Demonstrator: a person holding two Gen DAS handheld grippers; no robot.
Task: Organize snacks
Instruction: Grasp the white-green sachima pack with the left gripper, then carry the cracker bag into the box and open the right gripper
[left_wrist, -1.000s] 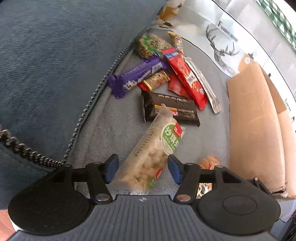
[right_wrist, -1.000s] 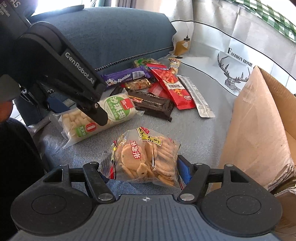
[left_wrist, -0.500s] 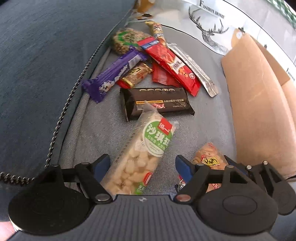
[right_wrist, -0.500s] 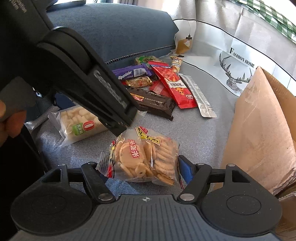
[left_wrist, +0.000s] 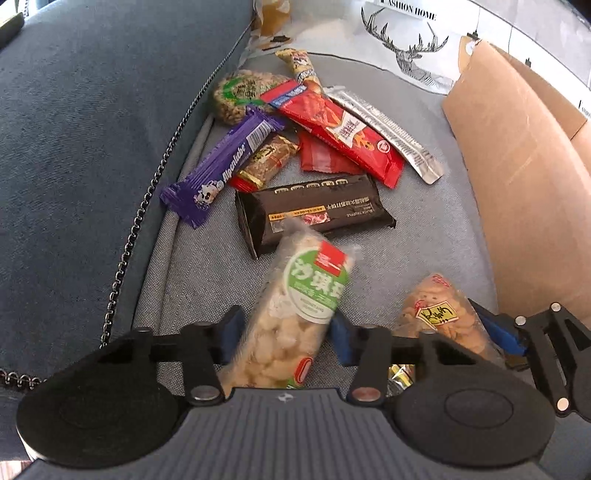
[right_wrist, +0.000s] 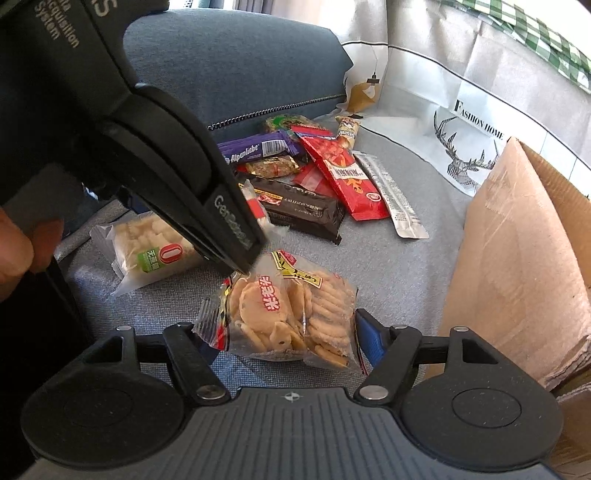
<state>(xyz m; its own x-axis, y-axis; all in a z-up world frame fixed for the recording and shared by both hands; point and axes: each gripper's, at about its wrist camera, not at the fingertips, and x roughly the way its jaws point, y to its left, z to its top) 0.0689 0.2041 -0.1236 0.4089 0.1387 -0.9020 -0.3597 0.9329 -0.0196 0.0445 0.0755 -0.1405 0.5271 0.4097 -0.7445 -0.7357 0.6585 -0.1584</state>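
Note:
A clear pack of pale rice puffs with a green label (left_wrist: 314, 284) lies on the grey sofa seat (left_wrist: 199, 273), and its near end sits between my left gripper's (left_wrist: 284, 332) blue pads. The jaws are closing and the pads touch both sides of the pack. In the right wrist view the same pack (right_wrist: 151, 243) shows beneath the left gripper's black body (right_wrist: 166, 147). My right gripper (right_wrist: 284, 343) is shut on a clear bag of round crackers (right_wrist: 291, 306), which also shows at the lower right of the left wrist view (left_wrist: 439, 314).
A heap of snacks lies further back: a purple bar (left_wrist: 225, 166), a black bar (left_wrist: 314, 210), a red pack (left_wrist: 340, 133) and a silver sachet (left_wrist: 388, 129). An open cardboard box (right_wrist: 517, 240) stands on the right. A blue cushion (left_wrist: 92, 129) rises on the left. A hand (right_wrist: 14, 243) holds the left gripper.
My left gripper shifted and rolled over the rice-puff pack, spread its jaws wider, then drew them in onto the pack. The right gripper kept still with the cracker bag.

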